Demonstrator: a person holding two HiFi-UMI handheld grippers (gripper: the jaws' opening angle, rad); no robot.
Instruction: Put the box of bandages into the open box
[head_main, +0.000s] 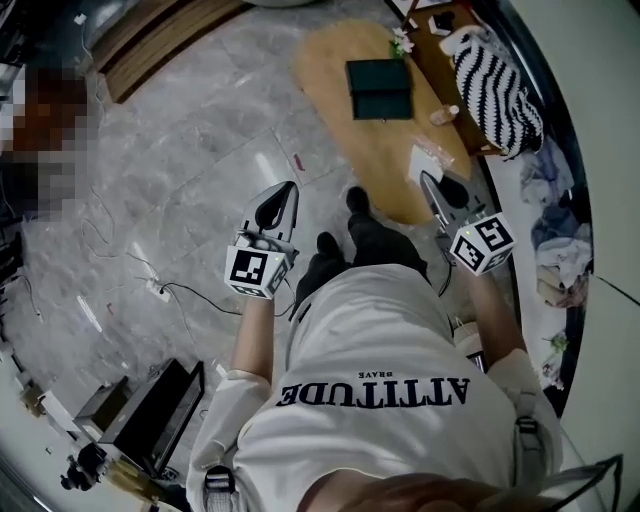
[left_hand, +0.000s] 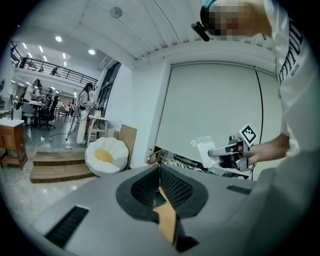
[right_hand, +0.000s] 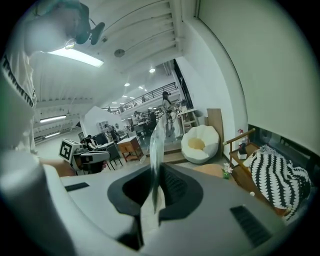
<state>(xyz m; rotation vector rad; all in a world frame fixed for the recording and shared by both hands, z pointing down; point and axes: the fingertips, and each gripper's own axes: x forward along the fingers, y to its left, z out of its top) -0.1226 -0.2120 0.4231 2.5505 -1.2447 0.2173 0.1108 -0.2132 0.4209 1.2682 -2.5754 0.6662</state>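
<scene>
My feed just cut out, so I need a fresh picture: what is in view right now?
table: one, light wood, ahead of the person
box: one, dark green, on the table
bottle: one, small, pale, at the table's right edge
striped cushion: one, black and white, right of the table
beanbag: one, white, by the far wall
cables: several, on the floor at left
clear bag: one, in the right gripper
left gripper: shut, empty
right gripper: shut on the clear bag
</scene>
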